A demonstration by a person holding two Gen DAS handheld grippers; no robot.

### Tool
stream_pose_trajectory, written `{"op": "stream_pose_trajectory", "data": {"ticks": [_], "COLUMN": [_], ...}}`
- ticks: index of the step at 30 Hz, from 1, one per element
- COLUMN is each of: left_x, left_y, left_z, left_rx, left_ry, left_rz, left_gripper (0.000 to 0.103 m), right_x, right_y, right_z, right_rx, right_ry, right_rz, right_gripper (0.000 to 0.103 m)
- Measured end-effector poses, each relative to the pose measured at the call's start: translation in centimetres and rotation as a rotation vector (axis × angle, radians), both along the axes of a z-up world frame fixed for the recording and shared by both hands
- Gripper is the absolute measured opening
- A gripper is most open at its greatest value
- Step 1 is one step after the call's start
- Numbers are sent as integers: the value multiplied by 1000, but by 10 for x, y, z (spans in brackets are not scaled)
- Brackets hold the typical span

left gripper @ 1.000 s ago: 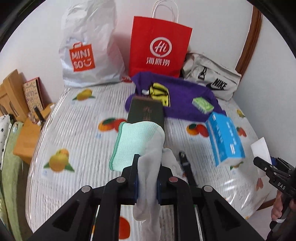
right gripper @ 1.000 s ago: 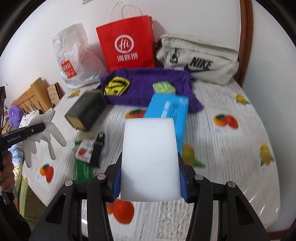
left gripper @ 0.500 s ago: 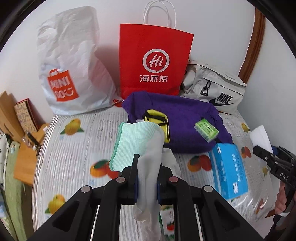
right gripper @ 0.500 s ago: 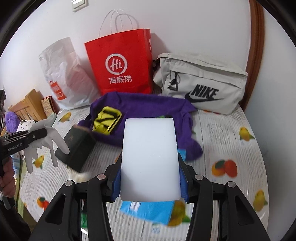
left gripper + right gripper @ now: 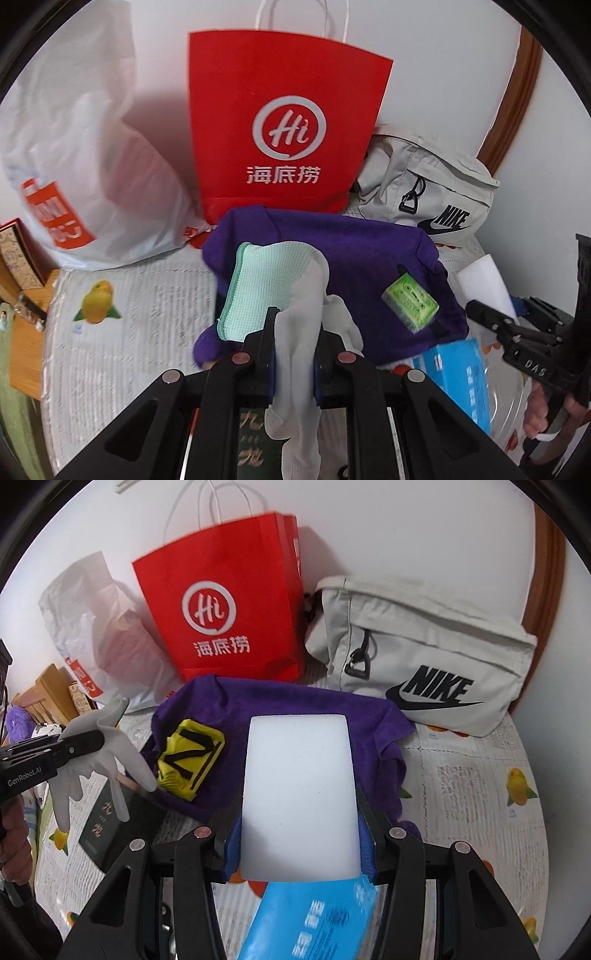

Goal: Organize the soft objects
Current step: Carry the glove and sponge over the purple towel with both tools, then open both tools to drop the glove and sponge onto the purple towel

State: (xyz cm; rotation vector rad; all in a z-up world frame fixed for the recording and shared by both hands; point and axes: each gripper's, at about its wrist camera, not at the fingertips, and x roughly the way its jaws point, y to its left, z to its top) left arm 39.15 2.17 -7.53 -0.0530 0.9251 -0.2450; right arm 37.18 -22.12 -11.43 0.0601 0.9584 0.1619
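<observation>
left gripper [image 5: 294, 360]: your jaws pinch a white glove [image 5: 299, 354] mid-body; its mint cuff [image 5: 258, 291] sticks up at 11 o'clock of the jaws, the fingers hang down at 6 o'clock. Glove is off the table, over the purple cloth [image 5: 369, 266].
right gripper [image 5: 299, 843]: your jaws press both long sides of a white sponge [image 5: 299, 797], held upright and clear of the table.
purple cloth: spread on the table [image 5: 476, 786], in front of the red bag [image 5: 229, 613] at 12 o'clock in both views.
on the cloth: yellow-black item [image 5: 190, 762] at 10 o'clock of the sponge; green pack [image 5: 410, 304] at 2 o'clock of the glove.
blue pack [image 5: 310, 919]: below the sponge at 6 o'clock, lying on the table.
dark box [image 5: 107, 830]: at 8 o'clock in the right view, under the glove's hanging fingers.
back row: white plastic bag [image 5: 92, 177] at 10 o'clock, red bag centre, grey Nike bag [image 5: 421, 664] at 2 o'clock, all against the wall.
your hands: one hand [image 5: 546, 413] shows at 4 o'clock in the left view, on the right gripper's handle.
</observation>
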Motion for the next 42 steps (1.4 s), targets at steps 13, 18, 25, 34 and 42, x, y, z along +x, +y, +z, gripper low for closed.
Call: {"op": "stream_pose_trajectory", "data": {"ticks": [13, 18, 25, 34, 42], "left_x": [61, 77, 91, 93, 87], "left_y": [-33, -40, -47, -45, -47], "left_z": [-27, -40, -70, -74, -56], "left_rx": [-42, -48, -19, -9, -19], "left_ry": [69, 84, 149, 140, 100], "left_rz": [-35, -34, -25, -42, -50], "left_gripper": [14, 15, 16, 23, 63], "right_x": [50, 59, 71, 81, 74], "right_y": [12, 5, 8, 3, -5], "right_z": [-36, -51, -69, -82, -67], "right_rx": [-34, -26, -14, 4, 5], "right_ry": [77, 106, 152, 198, 154], "right_rz": [44, 27, 48, 42, 12], "right_gripper": [50, 50, 50, 67, 76]}}
